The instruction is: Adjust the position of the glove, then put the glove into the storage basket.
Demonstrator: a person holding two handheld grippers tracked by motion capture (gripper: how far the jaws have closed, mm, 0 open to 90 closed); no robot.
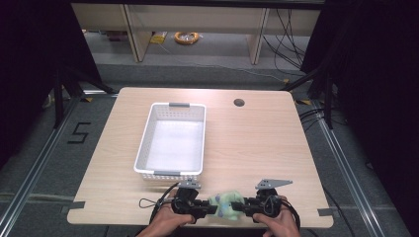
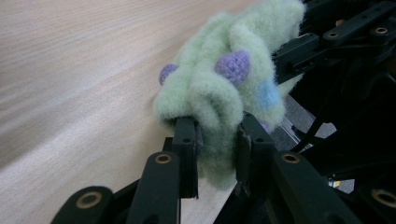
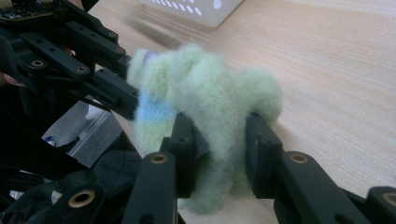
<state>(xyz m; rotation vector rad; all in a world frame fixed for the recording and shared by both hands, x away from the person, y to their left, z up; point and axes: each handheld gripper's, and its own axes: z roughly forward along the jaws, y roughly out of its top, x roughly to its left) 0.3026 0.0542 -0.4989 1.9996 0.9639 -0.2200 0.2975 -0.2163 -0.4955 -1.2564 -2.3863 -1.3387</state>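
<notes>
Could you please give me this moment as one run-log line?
left gripper: shut on fuzzy green cloth | right gripper: shut on it | basket: empty

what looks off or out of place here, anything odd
Nothing spilled or damaged. The fuzzy green cloth is bunched up between the left gripper and right gripper, both clamped on it; the white basket sits square.

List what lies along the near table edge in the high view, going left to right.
Left hand → left gripper → green fuzzy cloth → right gripper → right hand.
</notes>
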